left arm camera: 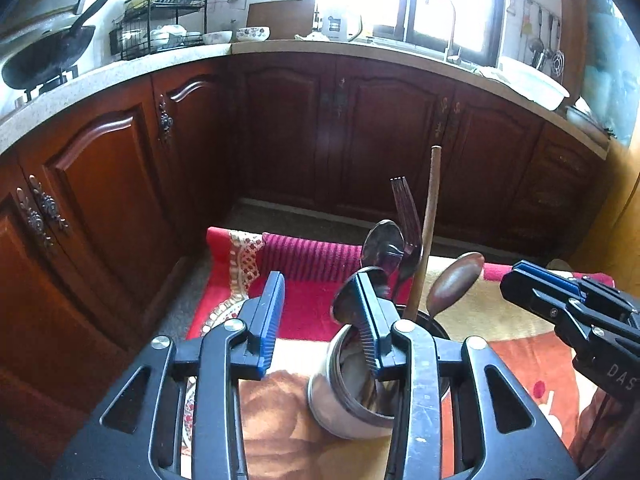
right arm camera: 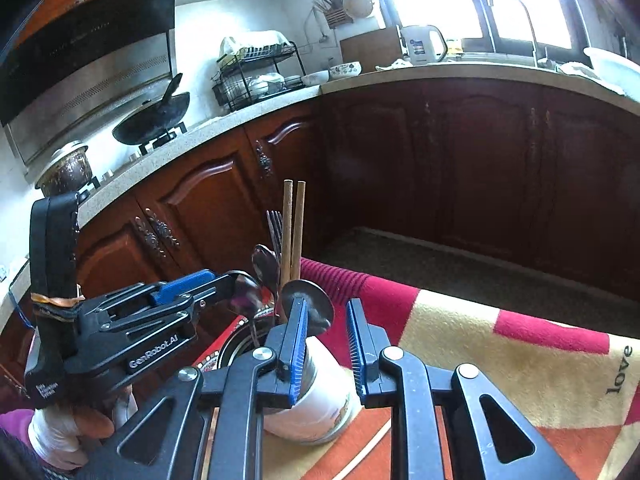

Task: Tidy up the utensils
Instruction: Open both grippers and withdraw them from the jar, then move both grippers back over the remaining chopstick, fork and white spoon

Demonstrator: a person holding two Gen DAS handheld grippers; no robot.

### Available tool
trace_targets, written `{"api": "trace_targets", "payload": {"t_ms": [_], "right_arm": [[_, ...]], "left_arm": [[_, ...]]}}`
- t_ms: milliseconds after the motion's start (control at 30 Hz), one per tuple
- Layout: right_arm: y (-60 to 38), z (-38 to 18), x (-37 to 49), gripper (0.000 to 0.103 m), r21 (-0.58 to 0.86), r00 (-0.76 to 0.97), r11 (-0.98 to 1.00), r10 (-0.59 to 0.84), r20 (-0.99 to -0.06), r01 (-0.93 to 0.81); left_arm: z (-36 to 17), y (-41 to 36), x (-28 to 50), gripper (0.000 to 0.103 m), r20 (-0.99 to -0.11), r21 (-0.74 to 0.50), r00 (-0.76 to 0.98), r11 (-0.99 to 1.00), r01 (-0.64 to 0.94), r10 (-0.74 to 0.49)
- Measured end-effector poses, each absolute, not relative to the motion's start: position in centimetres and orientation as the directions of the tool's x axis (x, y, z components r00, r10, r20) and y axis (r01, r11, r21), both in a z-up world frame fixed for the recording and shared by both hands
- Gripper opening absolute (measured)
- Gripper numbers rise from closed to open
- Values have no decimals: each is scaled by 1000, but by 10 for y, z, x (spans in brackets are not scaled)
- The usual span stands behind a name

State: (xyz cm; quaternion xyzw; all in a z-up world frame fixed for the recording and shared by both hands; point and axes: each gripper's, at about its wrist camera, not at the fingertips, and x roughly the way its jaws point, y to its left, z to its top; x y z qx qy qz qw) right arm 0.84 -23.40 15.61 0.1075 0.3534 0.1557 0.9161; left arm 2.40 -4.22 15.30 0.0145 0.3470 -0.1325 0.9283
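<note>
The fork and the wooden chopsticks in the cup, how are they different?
The fork is dark shiny metal with prongs on top; the chopsticks are plain brown wood with flat ends. The chopsticks stick up higher than the fork. There are two chopsticks but one fork. Both stand upright in the same white cup.

A home kitchen: wooden cabinets (left arm camera: 100,184) under a countertop (right arm camera: 460,70), wok (right arm camera: 154,118) on the stove, dish rack (right arm camera: 256,76), faucet (right arm camera: 516,20).

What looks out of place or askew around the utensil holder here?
Nothing is spilled or damaged. The white cup stands upright on the blanket, holding spoons, a fork and chopsticks. The only oddity: the cup sits on a soft blanket, not a hard surface.
</note>
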Motion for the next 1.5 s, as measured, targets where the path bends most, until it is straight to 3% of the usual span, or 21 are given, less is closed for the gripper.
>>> {"api": "trace_targets", "payload": {"t_ms": [300,1000,1500], "right_arm": [[-241,158,-12,26,317,706,928,357,-612,-195],[-270,150,-74,27,298,692,946,299,-657,-125],[-303,136,-118,32,293,682,955,249,-688,-53]], "left_arm": [[161,-41,1,45,-640,-90,726,963,254,-251],[157,-82,-68,47,-666,-64,695,948,310,-272],[123,-127,-101,51,-733,-88,599,919,385,-322]]}}
